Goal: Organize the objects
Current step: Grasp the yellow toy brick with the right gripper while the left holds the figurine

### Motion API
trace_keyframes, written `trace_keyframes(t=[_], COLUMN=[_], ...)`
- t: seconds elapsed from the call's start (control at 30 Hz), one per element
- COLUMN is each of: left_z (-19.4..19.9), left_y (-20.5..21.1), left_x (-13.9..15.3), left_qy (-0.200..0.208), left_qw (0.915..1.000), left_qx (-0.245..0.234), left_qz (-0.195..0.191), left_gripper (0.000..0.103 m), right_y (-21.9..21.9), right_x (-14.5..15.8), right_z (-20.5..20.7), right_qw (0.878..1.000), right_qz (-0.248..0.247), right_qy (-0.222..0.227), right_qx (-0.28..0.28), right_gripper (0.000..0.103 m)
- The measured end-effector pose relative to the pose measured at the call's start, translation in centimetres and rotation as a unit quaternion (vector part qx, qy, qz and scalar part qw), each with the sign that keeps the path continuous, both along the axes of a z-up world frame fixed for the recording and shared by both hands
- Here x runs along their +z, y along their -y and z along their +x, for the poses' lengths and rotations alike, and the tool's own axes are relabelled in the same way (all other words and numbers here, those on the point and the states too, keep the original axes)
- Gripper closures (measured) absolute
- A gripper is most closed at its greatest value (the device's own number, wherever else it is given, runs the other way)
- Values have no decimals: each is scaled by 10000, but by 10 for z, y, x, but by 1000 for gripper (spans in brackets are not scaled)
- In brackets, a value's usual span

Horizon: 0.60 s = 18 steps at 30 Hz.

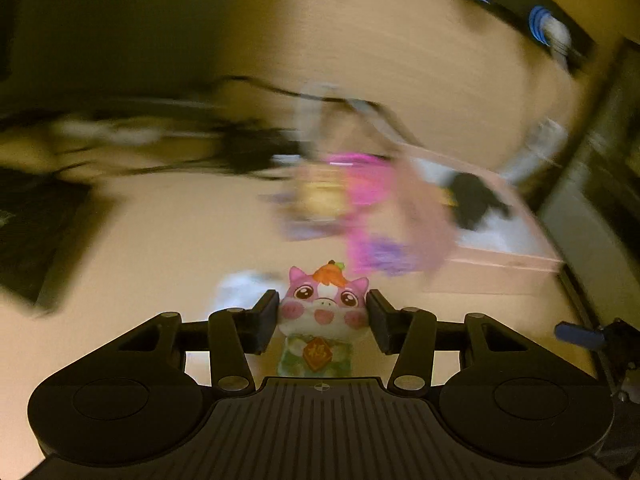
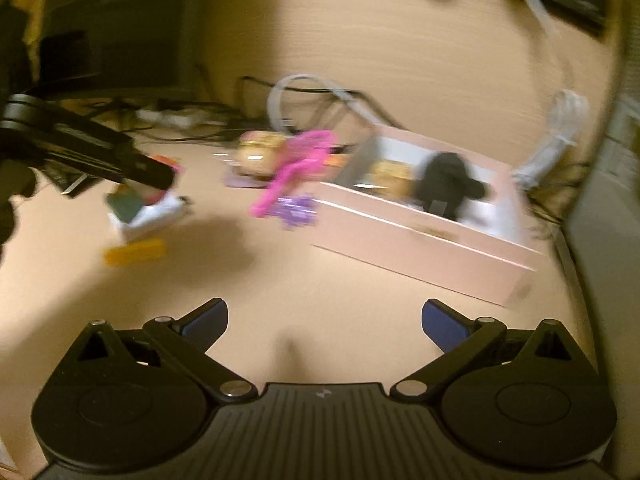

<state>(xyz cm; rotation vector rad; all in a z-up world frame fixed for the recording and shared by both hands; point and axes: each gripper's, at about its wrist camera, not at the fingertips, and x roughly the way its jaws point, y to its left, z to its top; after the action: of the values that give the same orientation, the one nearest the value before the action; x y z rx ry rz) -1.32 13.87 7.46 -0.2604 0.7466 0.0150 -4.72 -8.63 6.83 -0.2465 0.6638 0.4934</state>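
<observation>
Sitting between left tool (image 1: 322, 322) fingers, pink plush toy (image 1: 324, 304), apparently gripped

Tangled black cables (image 2: 304, 100) and white cord (image 2: 560, 136) behind

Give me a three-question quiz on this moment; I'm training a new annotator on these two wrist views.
1. True or false: the right gripper has a toy between its fingers.
2. What does the left gripper hold? A) pink comb B) pink plush toy C) yellow bar
3. Name the dark thing inside the pink box.

Key
1. False: it is open and empty.
2. B, the pink plush toy, its head between the pads.
3. A black plush toy. The pink comb lies outside, on the table.
</observation>
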Motion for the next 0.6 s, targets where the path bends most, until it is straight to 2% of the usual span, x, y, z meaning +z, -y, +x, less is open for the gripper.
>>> trace_keyframes(t=[0.2,0.3,0.43,0.6], left_z=[-57,-76,-92,-94], left_y=[-69,-87,-93,-84], left_x=[1,1,0,-3], left_qy=[-232,-230,-261,-385], left_qw=[9936,9889,9876,9895], left_qx=[1107,1448,1516,1346], left_qz=[-59,-251,-322,-352], left_gripper=[51,51,51,51], right_y=[-81,-115,-141,-147], right_x=[-12,-19,-30,-35], right_z=[5,5,10,18], right_qw=[9947,9896,9875,9866], right_qz=[31,71,27,-68], right_qy=[-236,-367,-431,-729], right_qx=[1001,1388,1519,1456], right_gripper=[0,0,1,17])
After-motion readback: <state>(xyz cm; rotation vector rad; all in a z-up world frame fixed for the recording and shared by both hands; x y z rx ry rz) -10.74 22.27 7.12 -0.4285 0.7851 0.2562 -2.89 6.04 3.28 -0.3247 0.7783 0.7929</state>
